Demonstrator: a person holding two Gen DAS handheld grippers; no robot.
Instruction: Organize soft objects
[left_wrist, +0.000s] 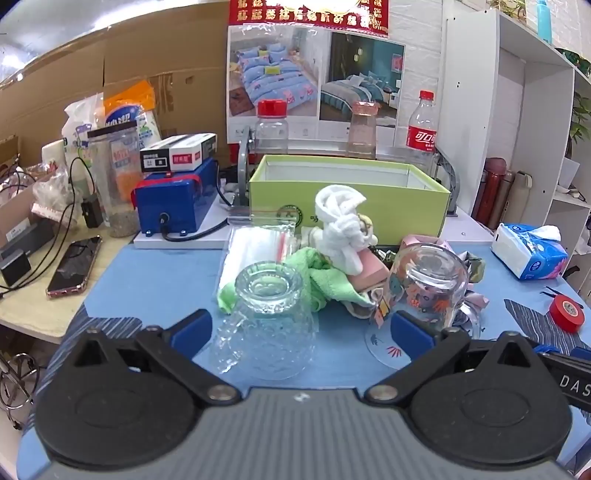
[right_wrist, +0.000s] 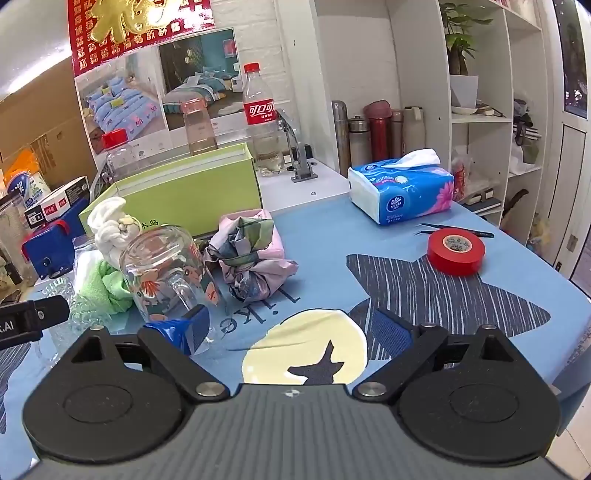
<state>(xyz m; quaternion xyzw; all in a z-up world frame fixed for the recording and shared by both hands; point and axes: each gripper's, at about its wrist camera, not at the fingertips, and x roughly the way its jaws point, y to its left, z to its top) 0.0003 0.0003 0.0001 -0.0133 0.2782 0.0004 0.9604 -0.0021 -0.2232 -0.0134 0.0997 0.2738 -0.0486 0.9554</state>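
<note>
Centrally, knotted white cloth (left_wrist: 341, 225) above fuzzy green towel (left_wrist: 317, 273), beside ribbed glass (left_wrist: 269, 317).

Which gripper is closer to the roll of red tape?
Right. The right gripper hangs open with the red tape just ahead to its right; the left gripper sits over by the textured glass.

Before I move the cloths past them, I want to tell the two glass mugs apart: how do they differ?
The clear mug has plain, textured glass; the printed mug carries orange and green pictures. The clear mug sits in front of the green cloth, the printed mug beside the patterned cloth bundle. In the left view the clear mug lies between the open jaws, the printed mug by one finger. Both stand upside down on the blue tablecloth.
</note>
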